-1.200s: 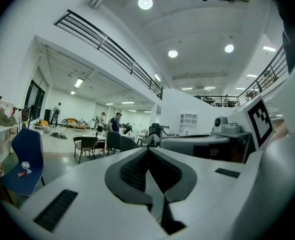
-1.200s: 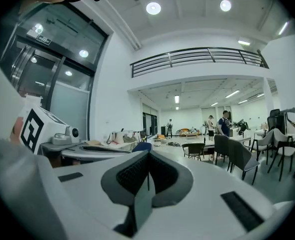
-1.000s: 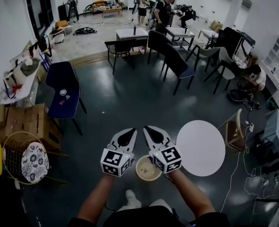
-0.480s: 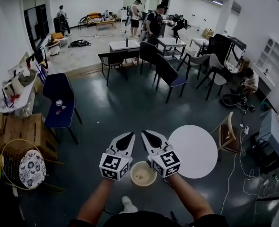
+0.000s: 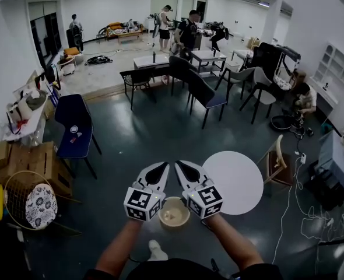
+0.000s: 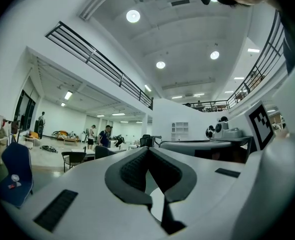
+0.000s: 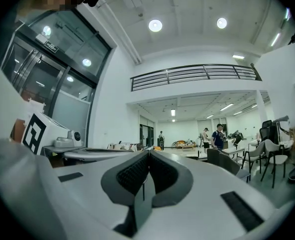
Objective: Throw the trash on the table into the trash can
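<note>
In the head view both grippers are held side by side in front of me, pointing forward over the dark floor. The left gripper [image 5: 158,170] is shut with nothing between its jaws, and so is the right gripper [image 5: 184,168]. A round beige trash can [image 5: 173,219] stands on the floor just below and between the two marker cubes. The round white table [image 5: 235,182] is right of the right gripper, and its top looks bare. In the left gripper view the left gripper [image 6: 148,149] has its pads together. The right gripper view shows the right gripper [image 7: 148,153] the same way.
A blue chair [image 5: 76,126] stands to the left, with wooden crates [image 5: 26,156] and a wire basket holding a patterned cushion [image 5: 31,203] nearer me. A wooden chair [image 5: 278,163] sits right of the table. Dark chairs, tables and several people fill the back of the room.
The head view has shifted a little, so the table and trash can sit slightly further left in the picture. Both grippers stay shut and side by side.
</note>
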The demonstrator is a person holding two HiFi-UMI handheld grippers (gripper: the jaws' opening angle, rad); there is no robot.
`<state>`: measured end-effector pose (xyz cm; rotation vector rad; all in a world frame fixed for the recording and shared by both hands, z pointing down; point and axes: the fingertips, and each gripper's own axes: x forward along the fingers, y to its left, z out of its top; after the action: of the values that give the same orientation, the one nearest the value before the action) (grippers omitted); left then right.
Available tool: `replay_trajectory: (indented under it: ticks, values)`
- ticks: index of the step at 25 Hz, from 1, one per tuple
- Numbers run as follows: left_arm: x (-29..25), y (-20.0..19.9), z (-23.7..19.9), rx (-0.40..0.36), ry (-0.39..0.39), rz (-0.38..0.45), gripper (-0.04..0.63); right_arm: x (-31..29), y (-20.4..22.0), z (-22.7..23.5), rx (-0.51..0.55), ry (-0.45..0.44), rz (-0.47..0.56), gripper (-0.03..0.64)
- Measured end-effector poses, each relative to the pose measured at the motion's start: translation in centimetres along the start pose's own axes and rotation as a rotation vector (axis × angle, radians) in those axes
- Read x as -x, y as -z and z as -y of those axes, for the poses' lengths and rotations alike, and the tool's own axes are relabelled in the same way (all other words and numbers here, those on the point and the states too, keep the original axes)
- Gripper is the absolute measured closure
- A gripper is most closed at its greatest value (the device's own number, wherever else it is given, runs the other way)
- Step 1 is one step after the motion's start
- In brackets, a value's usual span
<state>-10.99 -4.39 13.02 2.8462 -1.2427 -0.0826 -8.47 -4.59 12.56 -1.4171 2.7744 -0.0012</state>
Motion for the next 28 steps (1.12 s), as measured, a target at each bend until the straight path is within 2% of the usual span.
replay_trajectory:
  ticks: [9,17,28]
  values:
    - [2.6,-0.7,6.8,-0.022,0.005,0.009,0.584,7.6,-0.9,-0.2,-0.008,0.036,0.022,0.597]
    - [5.1,-1.7,14.2,-0.077,0.013,0.030,0.584,14.6,-1.7,-2.0,-0.001,0.013,0.045,0.597]
    - [8.8,0.0,22.8,-0.098,0.017,0.001,0.584,23.9,-1.2,-3.4,-0.009,0.026,0.048,0.597]
